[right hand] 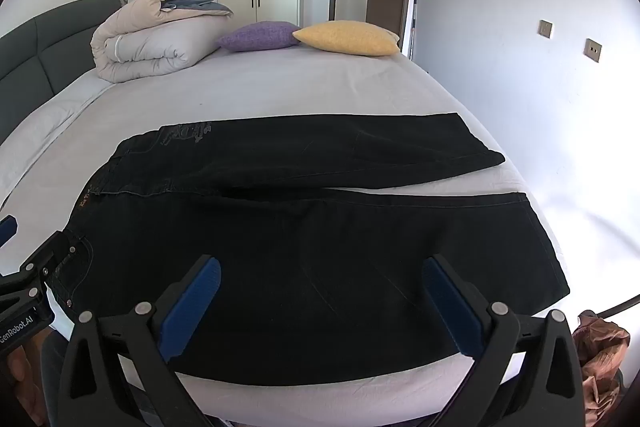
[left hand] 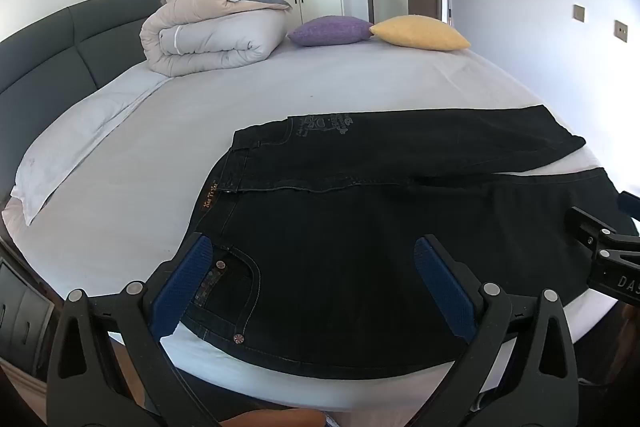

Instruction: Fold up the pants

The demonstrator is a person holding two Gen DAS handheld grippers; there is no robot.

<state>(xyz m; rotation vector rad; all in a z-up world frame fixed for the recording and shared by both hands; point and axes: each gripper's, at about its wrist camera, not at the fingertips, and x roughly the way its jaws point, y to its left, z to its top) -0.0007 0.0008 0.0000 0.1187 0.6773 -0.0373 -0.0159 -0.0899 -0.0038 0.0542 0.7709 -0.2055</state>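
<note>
Black jeans (left hand: 360, 227) lie flat on the bed (left hand: 180, 131), waistband to the left, both legs spread to the right with a narrow gap between them. My left gripper (left hand: 314, 267) is open and empty, above the near waist and pocket area. My right gripper (right hand: 320, 287) is open and empty, above the near leg of the jeans (right hand: 320, 227). The right gripper's side shows at the right edge of the left wrist view (left hand: 600, 243). The left gripper shows at the left edge of the right wrist view (right hand: 32, 279).
A rolled duvet (left hand: 208, 35), a purple cushion (left hand: 328, 31) and a yellow cushion (left hand: 420, 33) lie at the bed's far side. A white pillow (left hand: 68, 147) lies at the left by the grey headboard (left hand: 60, 47). A brown cloth (right hand: 600, 355) lies off the bed at the right.
</note>
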